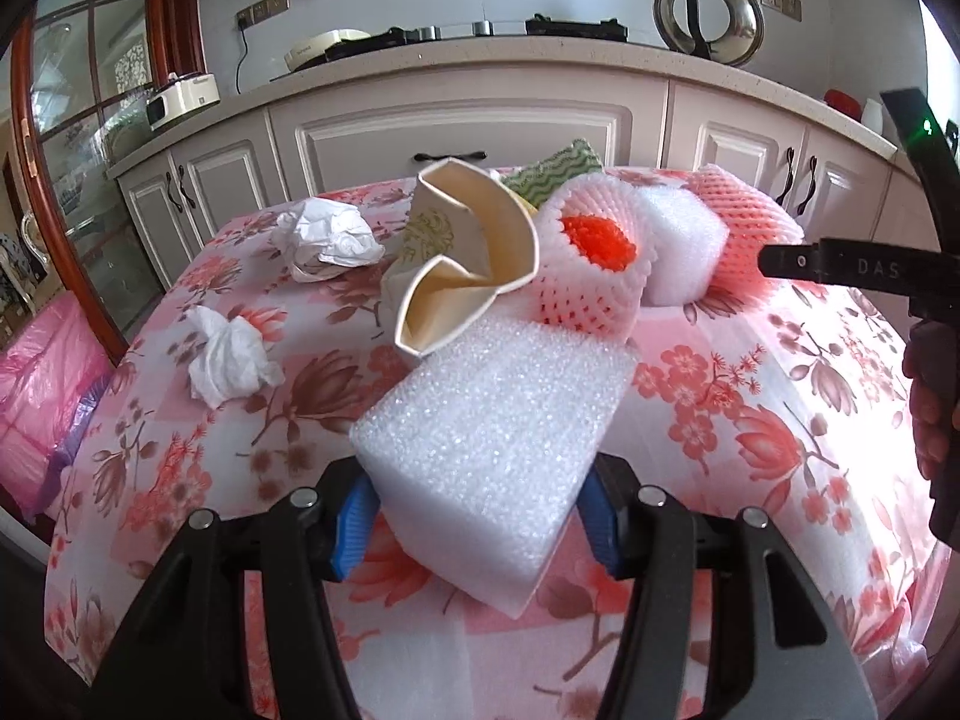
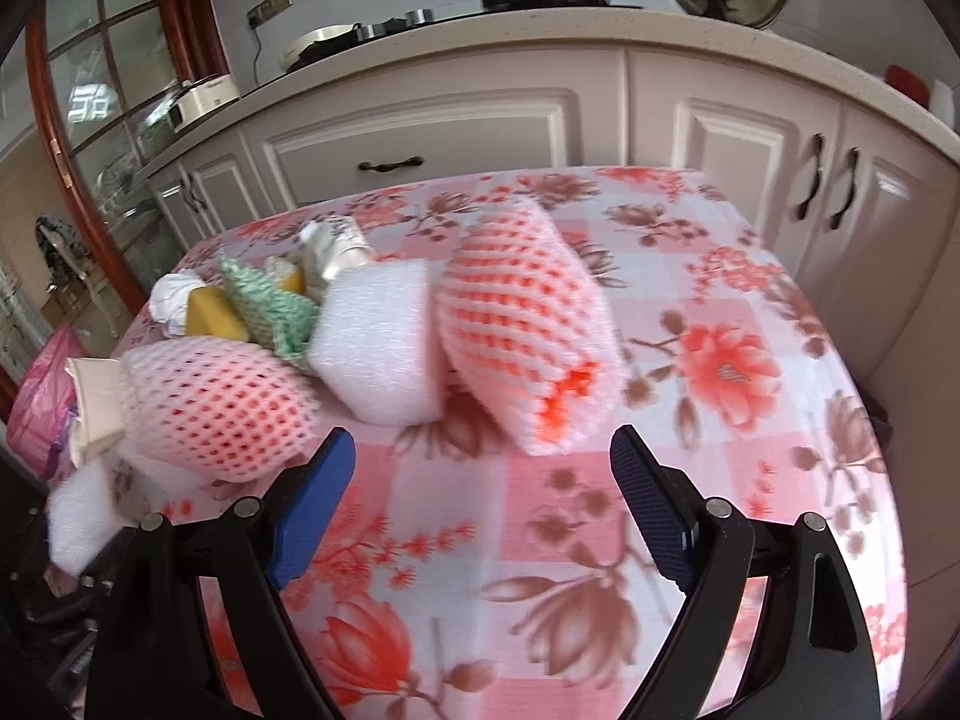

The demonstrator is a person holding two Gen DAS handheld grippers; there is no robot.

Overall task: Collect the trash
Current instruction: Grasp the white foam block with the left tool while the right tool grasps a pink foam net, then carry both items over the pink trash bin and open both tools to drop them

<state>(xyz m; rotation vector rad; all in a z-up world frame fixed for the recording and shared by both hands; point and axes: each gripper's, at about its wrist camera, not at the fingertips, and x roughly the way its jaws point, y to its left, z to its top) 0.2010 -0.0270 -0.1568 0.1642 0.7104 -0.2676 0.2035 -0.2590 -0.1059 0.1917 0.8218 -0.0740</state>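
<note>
On the floral tablecloth (image 1: 750,396) nearly all the trash is yet to be gathered, so by my judgement you are at the very start of the job. Going left to right in the left wrist view: a pink bag (image 1: 42,384) sits low beside the table, possibly where the trash goes, though I cannot tell. Next come two crumpled tissues, one near the table's left edge (image 1: 231,357) and one farther back (image 1: 327,237). Then a crushed paper cup (image 1: 462,264) lies against a foam fruit net with an orange core (image 1: 591,264), with a green patterned cloth (image 1: 552,171) behind them. A white foam chunk (image 1: 681,252) and a second pink foam net (image 1: 750,228) finish the row.

Your left gripper (image 1: 474,519) has its blue pads (image 1: 354,525) set on both sides of the white foam block (image 1: 498,444), partly closed and apparently touching it, so this looks like the first piece being taken. Whether the grip is firm yet I cannot tell.

Your right gripper (image 2: 480,504) stands wide open with nothing between its fingers, aimed toward the pink foam net (image 2: 528,324) just ahead of it; that piece lies on the cloth, not yet gripped.

Nothing visibly sits in any bin, so every item remains to be collected.
</note>
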